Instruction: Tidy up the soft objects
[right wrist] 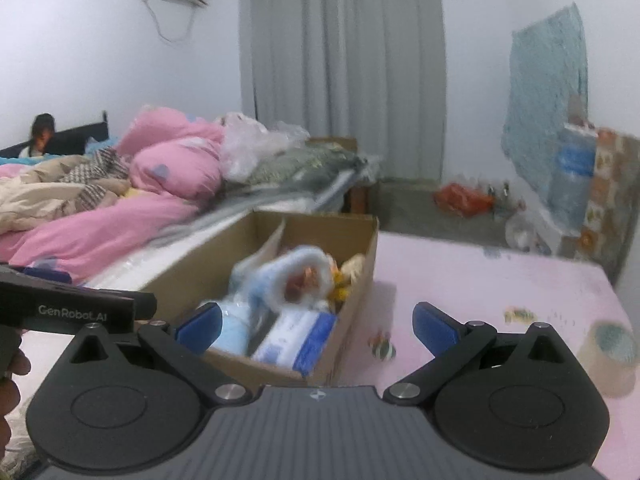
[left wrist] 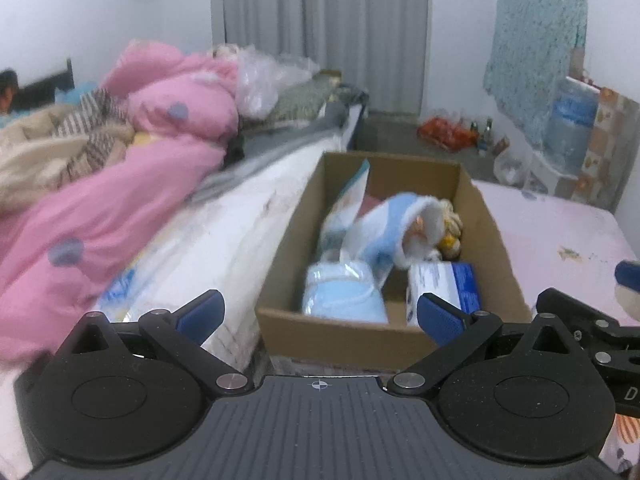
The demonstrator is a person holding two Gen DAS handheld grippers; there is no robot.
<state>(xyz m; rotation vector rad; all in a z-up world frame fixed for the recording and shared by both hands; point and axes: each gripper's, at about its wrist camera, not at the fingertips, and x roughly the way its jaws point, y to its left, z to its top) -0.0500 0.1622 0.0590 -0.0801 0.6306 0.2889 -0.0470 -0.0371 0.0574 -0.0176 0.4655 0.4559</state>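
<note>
Both grippers empty, jaws spread wide — cardboard box already holds soft items.
Left gripper and right gripper hover; blue plush looks light, squashy — pinch a fold of fabric.

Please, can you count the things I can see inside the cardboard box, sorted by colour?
Inside the box, as far as the blur allows:
Light blue: 3 - towel, doll, packet
Blue and white: 1 - pack
Yellow: 1 - plush
Total: 5
</note>
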